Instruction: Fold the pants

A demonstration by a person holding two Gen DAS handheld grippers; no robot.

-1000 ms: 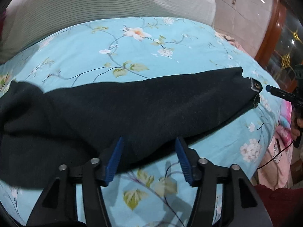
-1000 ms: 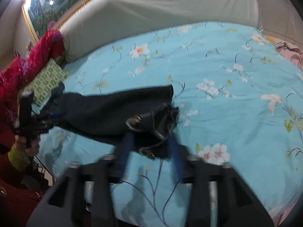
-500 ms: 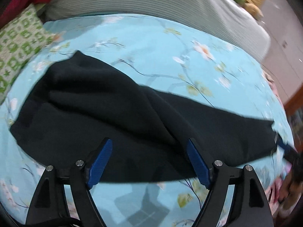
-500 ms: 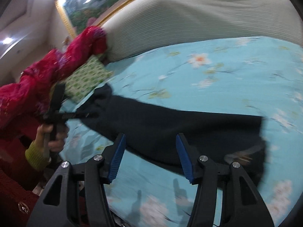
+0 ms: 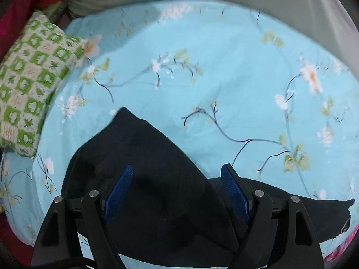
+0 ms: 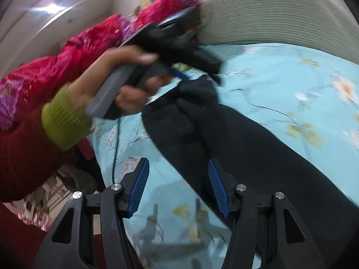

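Dark navy pants [image 5: 157, 168] lie on a light blue floral bedsheet [image 5: 224, 78]. In the left wrist view my left gripper [image 5: 177, 190] is open, its blue pads either side of the pants' end, just above the cloth. In the right wrist view the pants [image 6: 258, 145] run diagonally from upper left to lower right. My right gripper [image 6: 178, 186] is open over the pants' near edge, its right pad over the cloth. The left gripper [image 6: 179, 71] also shows there, held in a hand at the pants' far end.
A green and white patterned pillow [image 5: 31, 85] lies at the bed's left edge. A grey ribbed headboard cushion [image 6: 269, 15] runs behind the bed. The person's red sleeve with green cuff [image 6: 60, 121] and a thin cable [image 6: 116, 143] hang at the left.
Both grippers have swung towards the pants' left end. The left gripper has moved over the pants' tip. The right gripper has let go of the waistband end and stands open.
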